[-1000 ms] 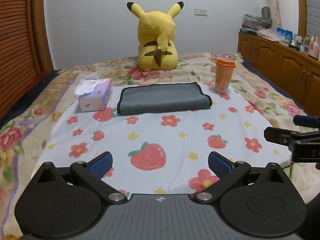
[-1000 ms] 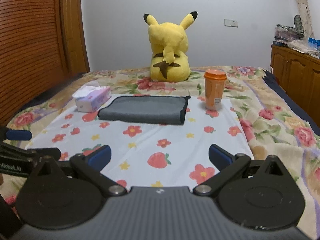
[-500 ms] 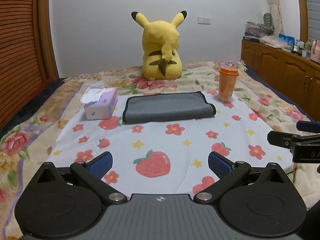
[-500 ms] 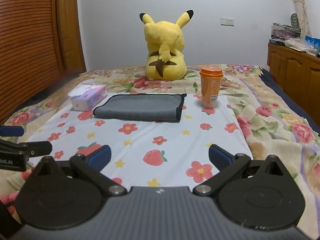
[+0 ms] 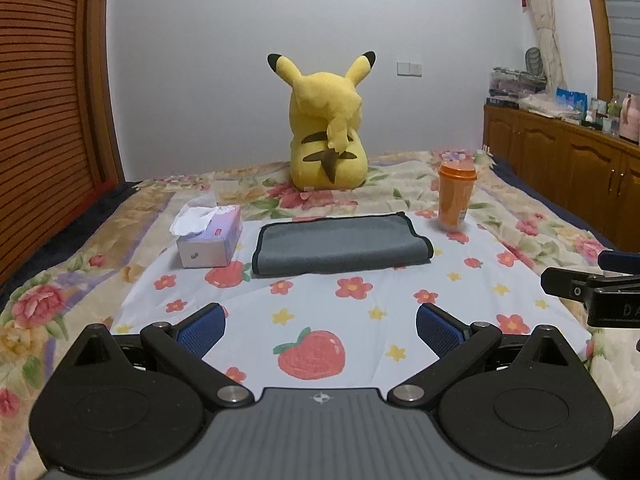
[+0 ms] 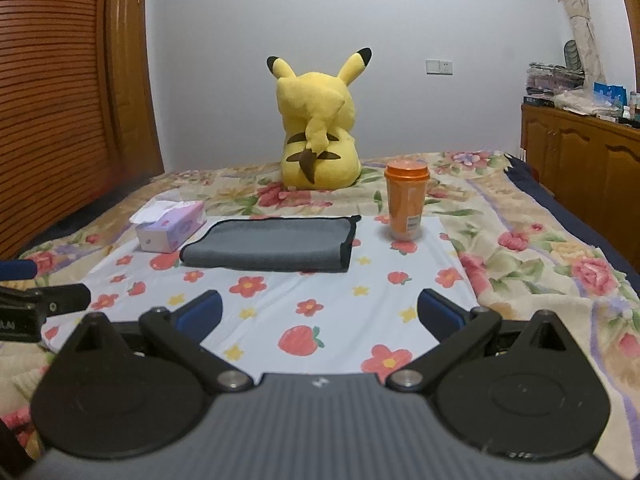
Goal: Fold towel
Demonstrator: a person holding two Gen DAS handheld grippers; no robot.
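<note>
A grey towel [image 5: 340, 245] with black trim lies folded flat on a strawberry-print sheet [image 5: 360, 312] on the bed; it also shows in the right wrist view [image 6: 272, 245]. My left gripper [image 5: 320, 326] is open and empty, held well short of the towel. My right gripper [image 6: 320, 312] is open and empty, also short of the towel. Each gripper's side shows at the edge of the other's view.
A tissue box [image 5: 210, 236] sits left of the towel. An orange cup [image 5: 456, 194] stands to its right. A yellow plush toy [image 5: 326, 132] sits behind. Wooden cabinets [image 5: 560, 160] line the right wall, a slatted wooden door [image 5: 48, 100] the left.
Both grippers have drawn back and tilted up a little; the towel and other things look lower and farther. The towel has not moved. Both jaws stay open.
</note>
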